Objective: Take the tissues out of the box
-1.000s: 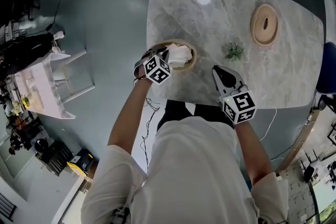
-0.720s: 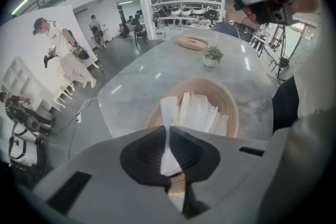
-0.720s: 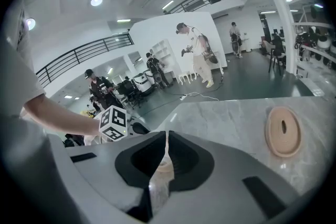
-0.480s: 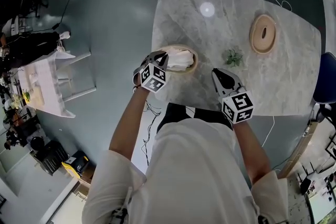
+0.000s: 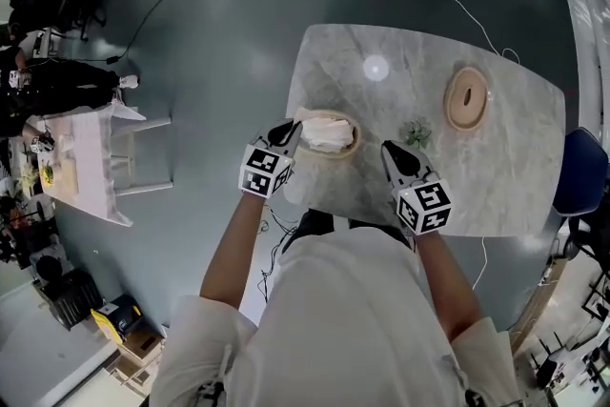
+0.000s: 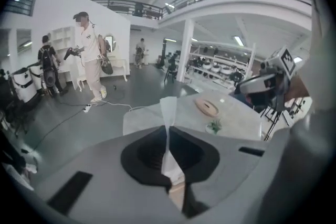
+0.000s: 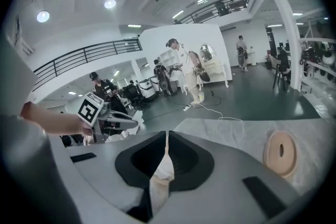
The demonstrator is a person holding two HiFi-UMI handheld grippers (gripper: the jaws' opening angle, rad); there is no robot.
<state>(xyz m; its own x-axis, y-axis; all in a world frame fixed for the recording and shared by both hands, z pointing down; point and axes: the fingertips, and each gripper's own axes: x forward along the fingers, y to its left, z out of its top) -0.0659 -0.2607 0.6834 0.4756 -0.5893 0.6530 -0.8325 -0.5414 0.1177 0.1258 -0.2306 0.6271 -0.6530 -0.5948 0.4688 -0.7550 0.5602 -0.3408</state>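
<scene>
Nearest, we list the left gripper (image 5: 289,127), whose fingers have just been closing and now pinch a white tissue (image 6: 169,113) at the left rim of the round wooden box (image 5: 351,144). We also list the right gripper (image 5: 389,149), its fingers shut together, apart from the box on its right. Inside the box we note more tissues (image 5: 326,132) heaped up. Farther along the marble counter (image 5: 496,176) we enter a small green plant (image 5: 416,132) and a slotted wooden lid (image 5: 467,97), lying flat well apart from the box.
</scene>
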